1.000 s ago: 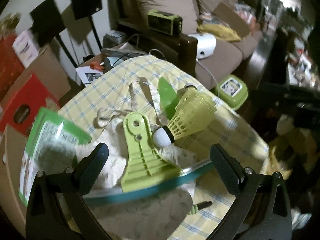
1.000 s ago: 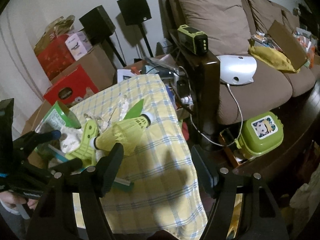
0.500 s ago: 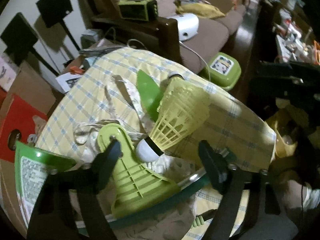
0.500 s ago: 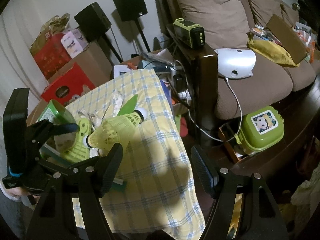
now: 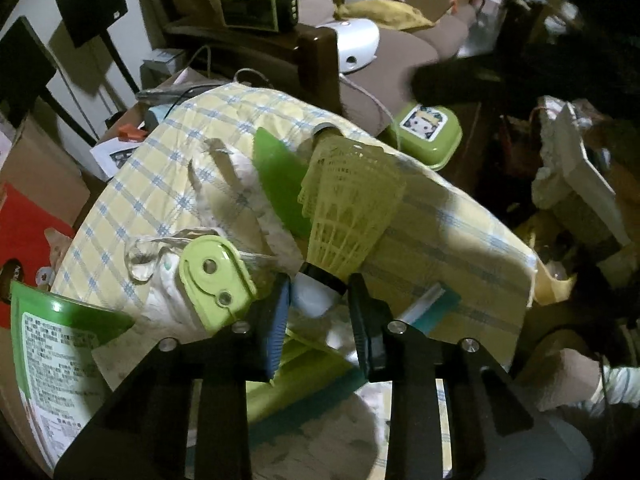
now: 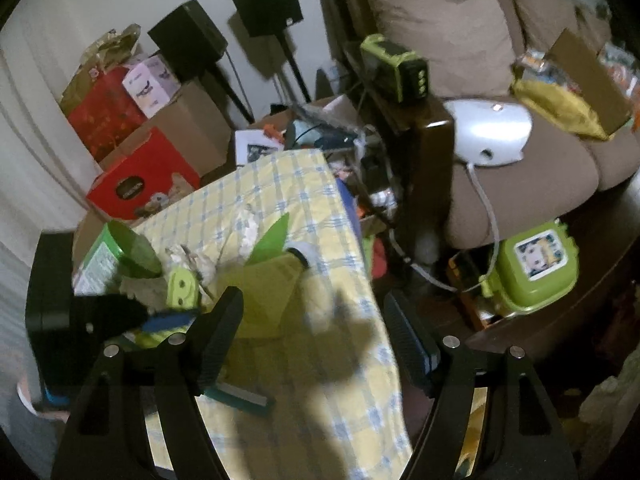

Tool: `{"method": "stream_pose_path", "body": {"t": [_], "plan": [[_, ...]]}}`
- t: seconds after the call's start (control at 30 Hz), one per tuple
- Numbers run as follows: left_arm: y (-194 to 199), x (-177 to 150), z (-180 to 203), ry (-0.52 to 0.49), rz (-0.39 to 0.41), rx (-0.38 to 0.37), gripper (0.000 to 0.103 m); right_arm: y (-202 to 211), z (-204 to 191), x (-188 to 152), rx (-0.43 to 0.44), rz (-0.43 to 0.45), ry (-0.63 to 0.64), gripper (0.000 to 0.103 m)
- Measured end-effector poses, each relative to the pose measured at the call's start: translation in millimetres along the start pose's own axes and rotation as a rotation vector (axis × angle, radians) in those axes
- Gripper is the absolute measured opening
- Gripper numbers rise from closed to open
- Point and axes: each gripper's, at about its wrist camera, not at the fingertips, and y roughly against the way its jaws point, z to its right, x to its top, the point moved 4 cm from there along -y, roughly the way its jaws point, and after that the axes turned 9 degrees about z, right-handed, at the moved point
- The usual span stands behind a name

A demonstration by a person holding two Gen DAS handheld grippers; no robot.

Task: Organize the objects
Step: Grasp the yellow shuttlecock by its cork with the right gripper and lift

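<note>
The shuttlecock (image 5: 352, 208) stands tilted, its white cork between the left gripper (image 5: 318, 312) jaws, which have just been closing and now look to press it on both sides; a grasp seems made, nothing moved yet. Just left of the jaws lies a green clip (image 5: 214, 276), beyond them a green blade (image 5: 280, 176), all on the checked cloth (image 5: 168, 168). The right gripper (image 6: 316, 344) hangs wide and empty over the cloth. Sorting looks barely begun.
</note>
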Motion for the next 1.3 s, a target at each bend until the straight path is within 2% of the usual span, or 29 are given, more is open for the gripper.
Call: {"method": "stream_pose_path", "body": {"t": [0.23, 0.3, 0.37, 0.5, 0.63, 0.7, 0.77, 0.8, 1.0, 1.3], "plan": [[9, -6, -1, 0.028, 0.013, -0.019, 0.027, -48, 7, 7, 0.087, -0.142, -0.168, 0.075], [9, -8, -2, 0.04, 0.014, -0.024, 0.027, -58, 6, 5, 0.083, -0.166, -0.18, 0.071], [9, -10, -1, 0.043, 0.013, -0.023, 0.027, -68, 2, 2, 0.089, -0.195, -0.191, 0.061], [5, -9, 0, 0.05, 0.007, -0.019, 0.027, -81, 2, -3, 0.069, -0.221, -0.216, 0.055], [0, -7, 2, 0.048, -0.001, -0.004, 0.028, -90, -1, -4, 0.067, -0.22, -0.214, 0.054], [-3, -6, 2, 0.056, -0.011, -0.005, 0.028, -92, -3, -4, 0.058, -0.212, -0.193, 0.049], [-5, -7, 1, 0.07, -0.016, -0.013, 0.028, -94, -4, -4, 0.073, -0.212, -0.192, 0.038], [-4, -8, 1, 0.079, -0.011, -0.02, 0.027, -94, -4, -4, 0.087, -0.21, -0.193, 0.037], [15, -11, -2, 0.126, 0.034, -0.031, 0.027, -77, -4, 2, 0.133, -0.143, -0.198, 0.034], [49, -21, 9, 0.159, 0.091, -0.048, 0.027, -31, -24, 24, 0.121, 0.0, -0.097, 0.034]]}}
